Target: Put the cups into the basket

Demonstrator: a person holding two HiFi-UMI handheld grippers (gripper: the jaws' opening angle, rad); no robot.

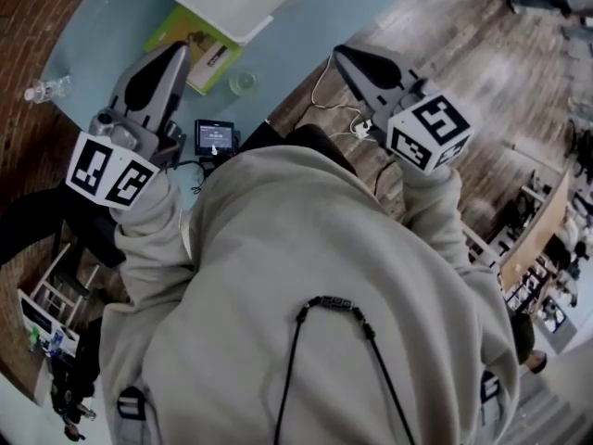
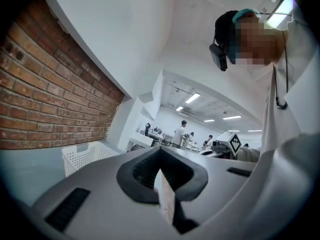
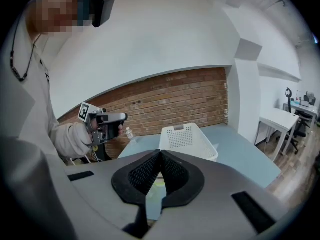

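— Grippers, how do they stand?
— Jaws together on both, the left gripper and the right gripper, nothing between them.
— And the cup?
— Upright on the table, just beside the basket, outside it, next to a green book.

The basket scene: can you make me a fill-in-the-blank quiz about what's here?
The basket is ___ in colour. The wall behind it is built of ___. The right tongs are ___ and hold nothing. The clear cup stands on the blue ___, not in the basket.
Missing: white; brick; shut; table.
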